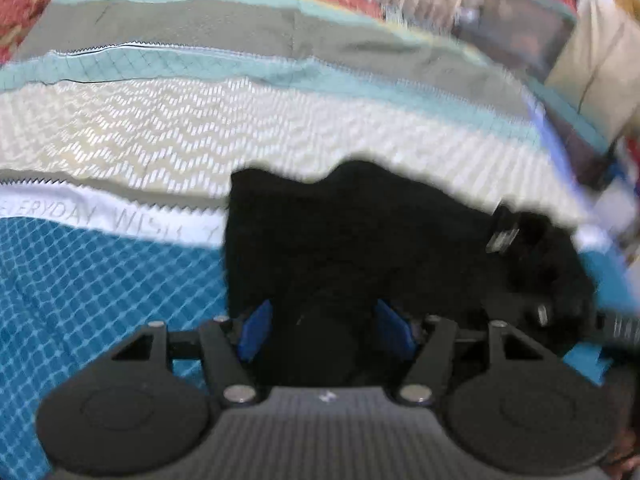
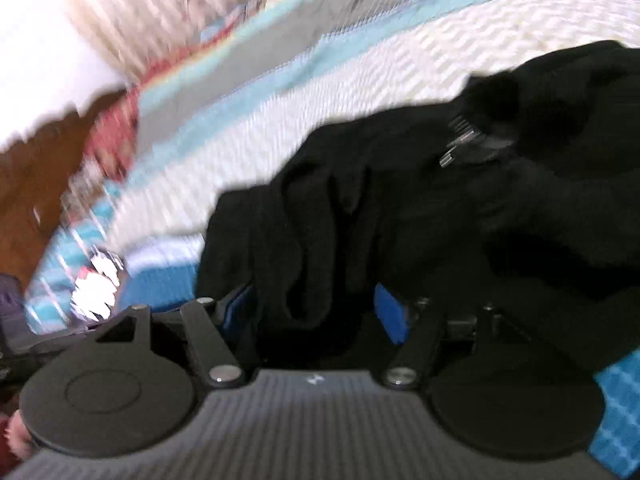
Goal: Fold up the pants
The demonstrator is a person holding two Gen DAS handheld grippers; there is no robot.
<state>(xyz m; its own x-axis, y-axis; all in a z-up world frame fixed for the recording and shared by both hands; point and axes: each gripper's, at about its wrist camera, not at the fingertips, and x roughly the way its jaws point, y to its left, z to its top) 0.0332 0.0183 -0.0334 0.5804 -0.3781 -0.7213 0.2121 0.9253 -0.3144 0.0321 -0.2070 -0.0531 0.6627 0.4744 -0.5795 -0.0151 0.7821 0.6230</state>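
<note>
Bedding [image 1: 120, 280] in bands of blue check, white zigzag, teal and grey covers the bed, and the black pants [image 1: 360, 240] lie bunched on it, over the blue and white bands. Left hand-held gripper [image 1: 326, 330] stands spread, with dark cloth between its blue pads; the blur hides whether they press it. Right hand-held gripper [image 2: 316, 310] is likewise spread, a hanging fold of the pants [image 2: 400, 200] between its pads, apparently unpinched. My worry: with both sets of jaws this wide, the cloth could slip out and the fold collapse, or a closing pad could catch several layers and drag the pile crooked.
</note>
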